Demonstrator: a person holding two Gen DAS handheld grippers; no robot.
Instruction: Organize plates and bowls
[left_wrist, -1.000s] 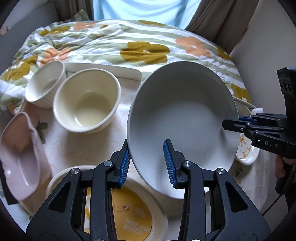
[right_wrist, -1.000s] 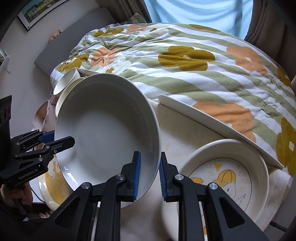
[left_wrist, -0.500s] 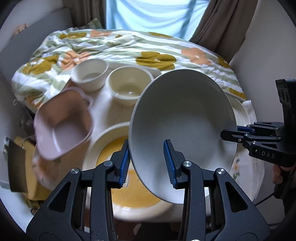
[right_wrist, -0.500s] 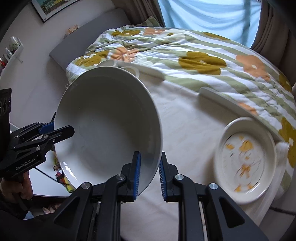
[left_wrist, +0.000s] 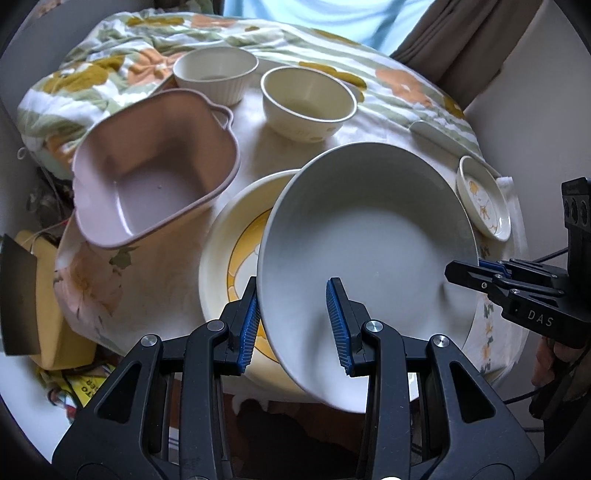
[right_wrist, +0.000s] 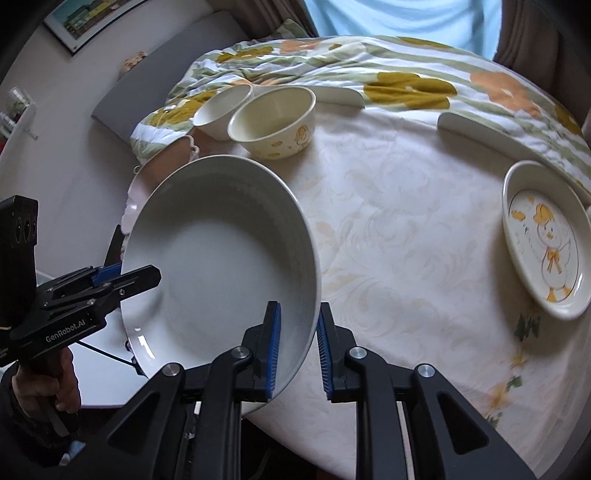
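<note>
Both grippers hold a large white deep plate, tilted in the air above the table's front left. My left gripper is shut on its near rim; it also shows in the right wrist view. My right gripper is shut on the opposite rim of the plate and appears in the left wrist view. Under the plate lies a cream plate with a yellow print. A cream bowl, a white ribbed bowl and a pink square dish stand behind.
A small duck-print plate lies at the table's right edge. The round table has a pale cloth. A flowered quilt lies behind it, over two white flat plates' edges. Yellow clutter sits below the table's left.
Both grippers carried the white plate back and left, lower over the yellow-print plate. The view now takes in the bowls and pink dish from farther away.
</note>
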